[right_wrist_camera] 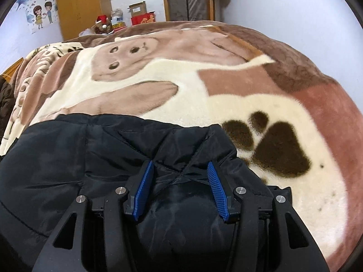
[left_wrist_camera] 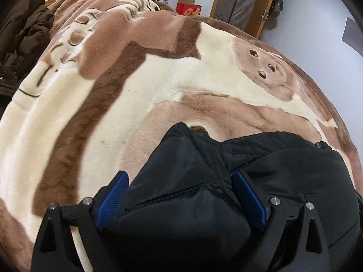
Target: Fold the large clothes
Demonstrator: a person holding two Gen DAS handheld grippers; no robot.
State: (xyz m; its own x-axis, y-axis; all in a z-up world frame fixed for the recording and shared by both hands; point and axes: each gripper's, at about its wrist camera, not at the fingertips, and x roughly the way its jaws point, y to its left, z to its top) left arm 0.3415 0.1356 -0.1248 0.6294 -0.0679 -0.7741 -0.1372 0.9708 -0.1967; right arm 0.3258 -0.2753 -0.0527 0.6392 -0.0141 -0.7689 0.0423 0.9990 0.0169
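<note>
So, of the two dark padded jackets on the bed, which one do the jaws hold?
The black padded jacket in the foreground; the brown padded jacket lies untouched at the far left edge.

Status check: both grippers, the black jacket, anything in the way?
Left gripper and right gripper each shut on black jacket. Jacket bunched on plush blanket. Brown coat far left, apart.

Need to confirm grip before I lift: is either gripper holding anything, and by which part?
Both hold the black padded jacket: left gripper pinches a bunched puffy fold, right gripper a bunched quilted fold near its edge. Which garment parts cannot be told.
</note>
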